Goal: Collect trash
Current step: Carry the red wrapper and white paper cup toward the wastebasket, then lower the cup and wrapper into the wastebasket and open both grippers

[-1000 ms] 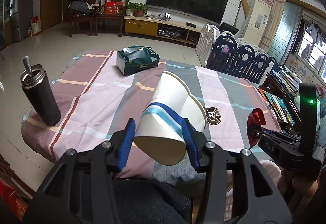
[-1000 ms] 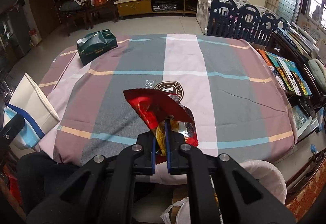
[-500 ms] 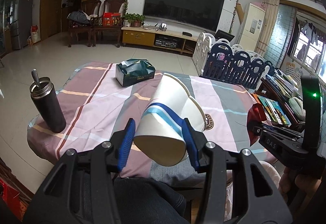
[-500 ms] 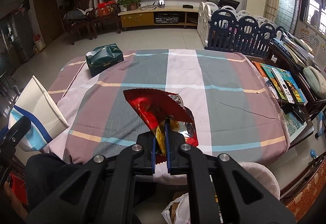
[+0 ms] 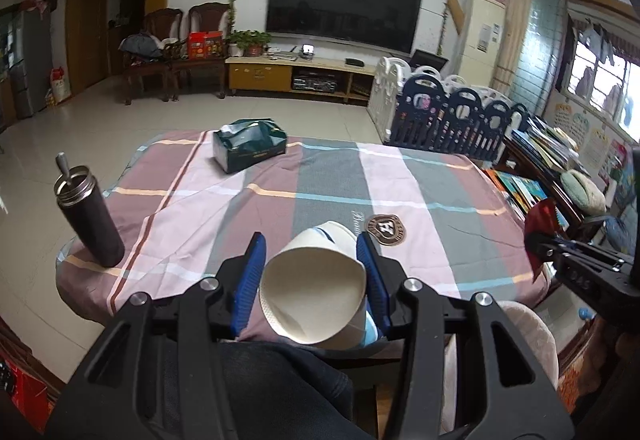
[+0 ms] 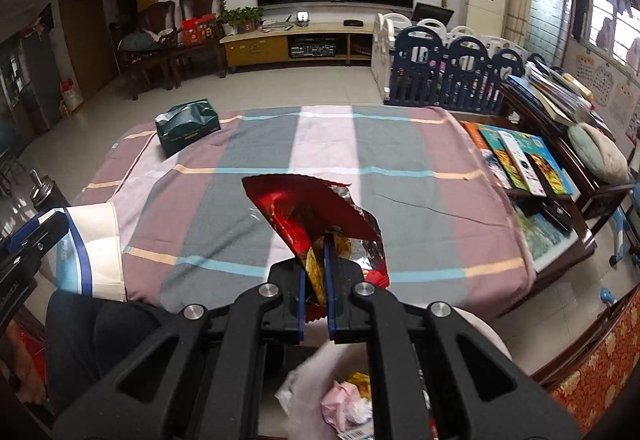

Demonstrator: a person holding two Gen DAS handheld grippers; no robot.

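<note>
My left gripper (image 5: 312,272) was clenched on a paper cup (image 5: 316,296), its blue pads pressing the cup's sides, and in the last second I had tipped it over: where the cup had stood slanting upward with its mouth away from me, it now lay lower between the jaws with its wide open end turned back toward my camera. I had also drawn both hands back from the worktop (image 5: 420,175), so the checked cloth sat farther off and more of the room showed. My right gripper (image 6: 314,272) kept its jaws clamped tight on the bottom of a red snack wrapper (image 6: 304,207), which stuck up in front of me just as it had a moment before. Below that hand a trash bag (image 6: 316,392) with crumpled scraps in it had come into view, nearly under the wrapper. I judged this meant both pieces were off the worktop and ready to be dropped, the wrapper first. A tissue box (image 5: 250,145) and a dark flask (image 5: 90,217) were left standing on the cloth, neither looking like trash to me.
</note>
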